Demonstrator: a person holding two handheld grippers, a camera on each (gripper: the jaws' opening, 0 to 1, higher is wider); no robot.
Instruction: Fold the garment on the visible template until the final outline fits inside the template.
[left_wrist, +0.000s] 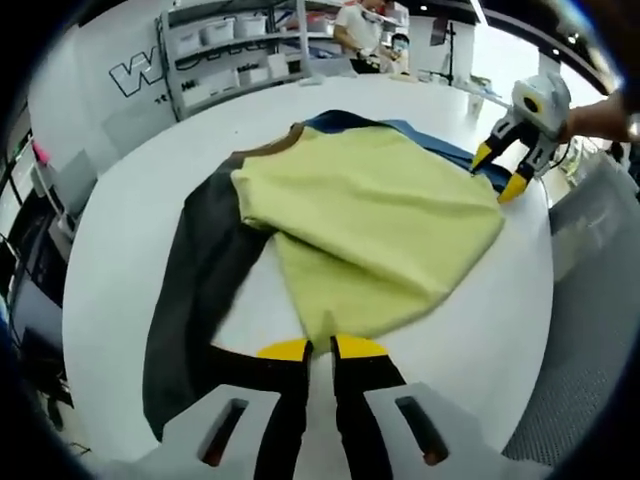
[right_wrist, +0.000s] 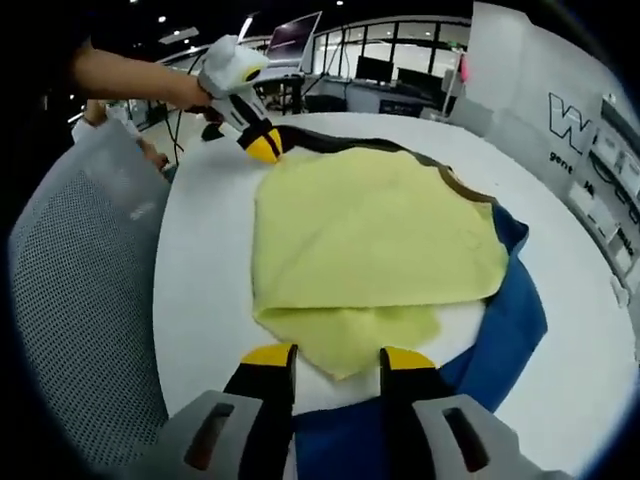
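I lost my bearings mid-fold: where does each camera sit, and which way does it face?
Left gripper view: rides the left gripper at the shirt's hem, facing the shelves; its fingers look nearly closed; the right gripper and a hand show opposite.
Right gripper view: rides the right gripper at the opposite edge, fingers apart, facing the left gripper and an arm.
Shared: shirt, white table, both grippers.
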